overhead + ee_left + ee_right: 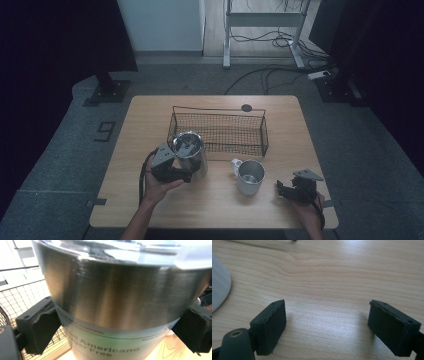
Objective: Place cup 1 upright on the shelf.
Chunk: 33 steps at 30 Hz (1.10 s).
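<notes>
Steel, brushed and bright, sits between my left jaws: the tumbler point(120, 297) is clamped at its sides by both black pads, one pressing on each flank of its round wall, so my left gripper point(172, 170) is closed on it. Seen from the high view the tumbler point(190, 154) stands upright on the bench point(150, 125), just in front of the wire basket point(218, 131) and near its left end, with a clear lid on top that catches the light. Below the bare metal runs a pale printed band with lettering, part of it blurred. The basket is black mesh, long and rectangular, with a thin rim wire, and in the left gripper view its grid shows close behind the tumbler. To the right of the tumbler, apart from it, stands a white mug point(249, 176) with a metal inside and its handle turned to the left. My right gripper point(295, 190) rests low at the bench's right front corner, well apart from the mug; its jaws stand spread with bare wood between the two ribbed black pads point(272, 325), holding nothing. The bench is pale wood with a flowing grain, and a curved white edge of the mug point(219, 282) shows at the left of the right gripper view.
</notes>
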### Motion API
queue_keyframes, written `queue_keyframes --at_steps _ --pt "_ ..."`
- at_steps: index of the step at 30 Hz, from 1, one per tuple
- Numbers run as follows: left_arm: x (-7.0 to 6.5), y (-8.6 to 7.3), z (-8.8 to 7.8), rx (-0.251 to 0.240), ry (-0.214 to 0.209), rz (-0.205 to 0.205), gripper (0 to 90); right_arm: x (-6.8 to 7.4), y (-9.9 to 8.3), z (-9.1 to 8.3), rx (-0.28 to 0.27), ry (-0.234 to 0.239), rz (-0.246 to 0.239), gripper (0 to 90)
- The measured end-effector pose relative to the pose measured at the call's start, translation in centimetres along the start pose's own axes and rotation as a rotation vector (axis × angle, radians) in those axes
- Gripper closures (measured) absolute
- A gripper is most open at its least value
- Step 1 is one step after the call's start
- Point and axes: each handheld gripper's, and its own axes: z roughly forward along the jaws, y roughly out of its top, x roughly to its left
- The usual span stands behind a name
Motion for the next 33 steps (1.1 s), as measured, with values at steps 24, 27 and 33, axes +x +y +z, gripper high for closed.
queue_keyframes --at_steps 24,27,33 --pt "1.5 1.4 -0.8 -0.035 0.006 -0.014 4.2 0.0 0.0 0.0 0.001 -0.004 0.003 14.7" --pt "1.6 1.6 -0.8 -0.034 0.009 -0.012 4.2 0.0 0.0 0.0 0.000 -0.003 0.004 14.7" --pt "1.7 2.1 -0.9 -0.040 0.010 -0.006 4.2 0.0 0.0 0.0 0.001 -0.004 0.003 14.7"
